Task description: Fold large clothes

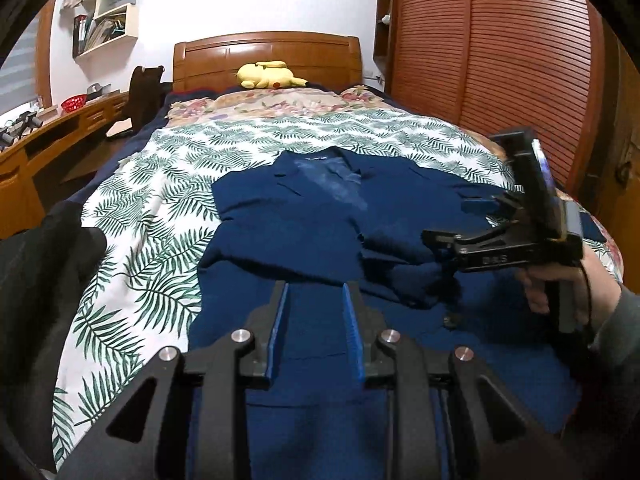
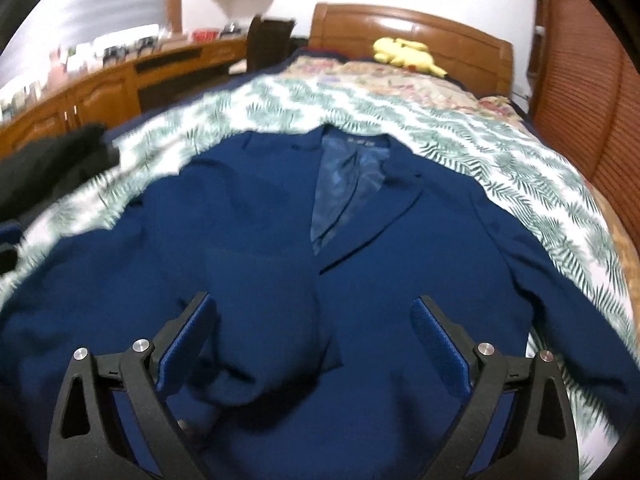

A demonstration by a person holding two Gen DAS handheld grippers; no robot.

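A navy blue suit jacket lies front up on the leaf-print bedspread, collar toward the headboard, pale lining showing at the neck. It also fills the right wrist view, with one sleeve folded across the front. My left gripper hovers over the jacket's lower part, jaws partly apart with nothing between them. My right gripper is wide open above the folded sleeve and holds nothing. It also shows in the left wrist view, held in a hand over the jacket's right side.
A yellow plush toy lies at the wooden headboard. A dark garment lies at the bed's left edge. A wooden desk runs along the left and a slatted wardrobe stands on the right.
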